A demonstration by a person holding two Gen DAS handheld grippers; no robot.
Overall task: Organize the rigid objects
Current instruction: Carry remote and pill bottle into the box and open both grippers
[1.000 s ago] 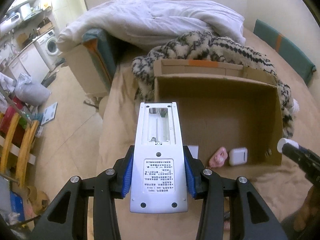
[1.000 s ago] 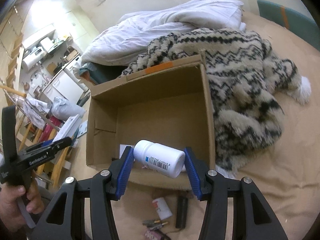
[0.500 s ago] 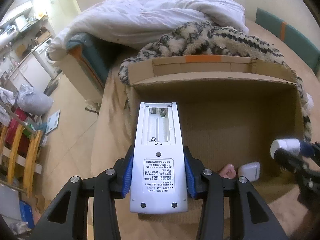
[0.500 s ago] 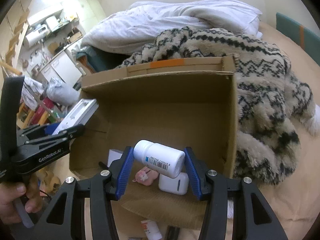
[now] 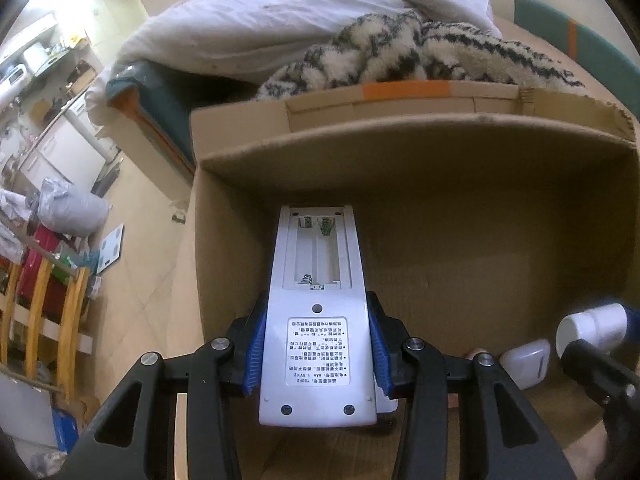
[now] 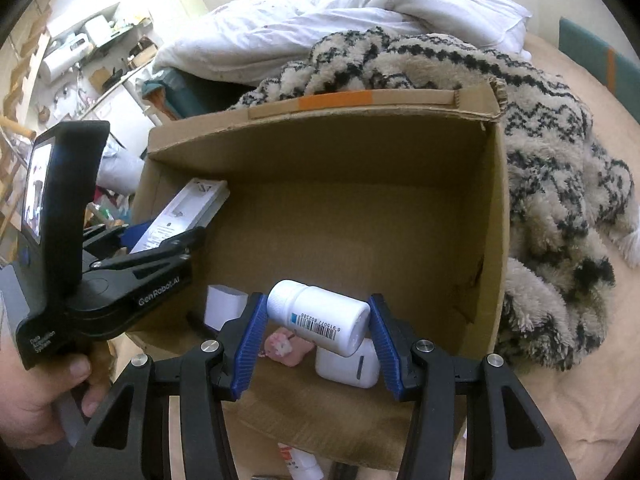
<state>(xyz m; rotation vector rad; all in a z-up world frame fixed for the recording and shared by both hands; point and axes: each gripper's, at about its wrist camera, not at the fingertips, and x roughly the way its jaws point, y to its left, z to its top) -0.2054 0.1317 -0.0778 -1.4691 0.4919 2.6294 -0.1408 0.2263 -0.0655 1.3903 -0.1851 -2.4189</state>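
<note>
My left gripper (image 5: 316, 344) is shut on a white remote control (image 5: 318, 320), back side up with its battery bay uncovered, held over the left part of an open cardboard box (image 5: 400, 148). My right gripper (image 6: 316, 328) is shut on a white pill bottle (image 6: 320, 322) lying crosswise between the blue pads, above the box's near part. On the box (image 6: 496, 208) floor lie a white earbud case (image 6: 348, 364), a pink soft item (image 6: 286, 346) and a white card (image 6: 224, 306). The left gripper with the remote (image 6: 180, 212) also shows in the right wrist view, held by a hand (image 6: 44, 400).
The box rests on a tan bed sheet (image 6: 580, 400). A patterned fleece blanket (image 6: 552, 184) and a white duvet (image 5: 300, 20) lie behind and right of it. Small items (image 6: 298, 460) lie on the sheet before the box. At left is floor with a wooden rack (image 5: 40, 320).
Both grippers have moved forward and down, closer to the box, and now hang over its inside. The grips on the remote and the bottle are unchanged.
</note>
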